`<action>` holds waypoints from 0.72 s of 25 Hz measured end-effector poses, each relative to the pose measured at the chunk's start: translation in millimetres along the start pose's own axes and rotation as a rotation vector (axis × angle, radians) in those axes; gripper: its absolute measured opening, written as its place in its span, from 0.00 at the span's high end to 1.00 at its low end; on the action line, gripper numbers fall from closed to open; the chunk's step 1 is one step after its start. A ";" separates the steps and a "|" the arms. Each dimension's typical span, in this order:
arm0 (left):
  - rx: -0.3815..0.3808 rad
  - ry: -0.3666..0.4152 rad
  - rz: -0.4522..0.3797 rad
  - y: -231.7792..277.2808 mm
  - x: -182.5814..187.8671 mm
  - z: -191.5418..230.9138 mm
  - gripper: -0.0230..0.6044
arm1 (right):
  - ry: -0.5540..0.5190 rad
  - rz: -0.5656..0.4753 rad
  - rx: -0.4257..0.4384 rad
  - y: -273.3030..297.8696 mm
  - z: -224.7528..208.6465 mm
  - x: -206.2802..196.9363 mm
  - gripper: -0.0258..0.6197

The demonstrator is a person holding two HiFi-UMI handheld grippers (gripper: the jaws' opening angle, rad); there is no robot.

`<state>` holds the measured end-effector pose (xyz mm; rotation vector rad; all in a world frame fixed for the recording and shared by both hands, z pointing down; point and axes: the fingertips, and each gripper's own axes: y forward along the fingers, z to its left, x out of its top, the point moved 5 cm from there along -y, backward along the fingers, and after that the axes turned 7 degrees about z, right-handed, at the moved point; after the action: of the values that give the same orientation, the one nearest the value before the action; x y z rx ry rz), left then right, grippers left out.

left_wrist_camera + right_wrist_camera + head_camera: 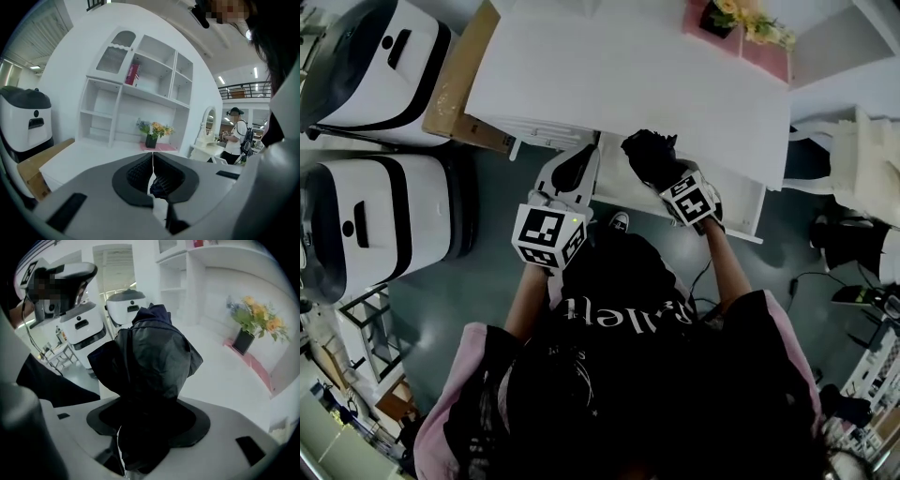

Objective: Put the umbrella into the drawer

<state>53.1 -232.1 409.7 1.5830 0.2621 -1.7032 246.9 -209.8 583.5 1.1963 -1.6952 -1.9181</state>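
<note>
1. Black fabric fills my right gripper [148, 405]. Its jaws are clamped on the folded umbrella [151, 350], which stands up and forward out of the grip.
2. My left gripper [152, 163] has its jaw tips pressed together. I find nothing clearly held in it. A small dark shape shows in the gap behind the tips, and I cannot identify it.
3. In the head view the umbrella [649, 155] hangs at the tip of the right gripper [667, 178], over the pulled-out white drawer [746, 214] directly beneath. The left gripper [573, 174] sits just beside that drawer's near corner.
4. Progress, as I judge it: the drawer is open and the umbrella is lifted and brought over it. Lowering it in and releasing it remain.
5. Beyond both grippers lies the white desk top [619, 75].
6. Not established: the drawer's interior is largely covered by umbrella and gripper, so I cannot confirm its depth or contents. I also cannot tell whether the umbrella touches the drawer.
</note>
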 end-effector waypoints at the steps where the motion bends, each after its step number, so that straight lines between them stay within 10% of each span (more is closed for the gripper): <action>1: 0.004 -0.001 0.000 -0.5 -0.3 0.6 0.94 | -0.043 0.019 -0.003 5.1 -0.5 1.3 0.53; 18: 0.043 -0.016 0.017 -7.4 -12.1 1.5 0.94 | -0.204 0.280 0.033 106.4 0.7 -30.3 0.53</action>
<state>46.2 -223.3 418.4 1.5975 0.2045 -1.7186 234.3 -214.4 693.3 0.7447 -1.8877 -1.8948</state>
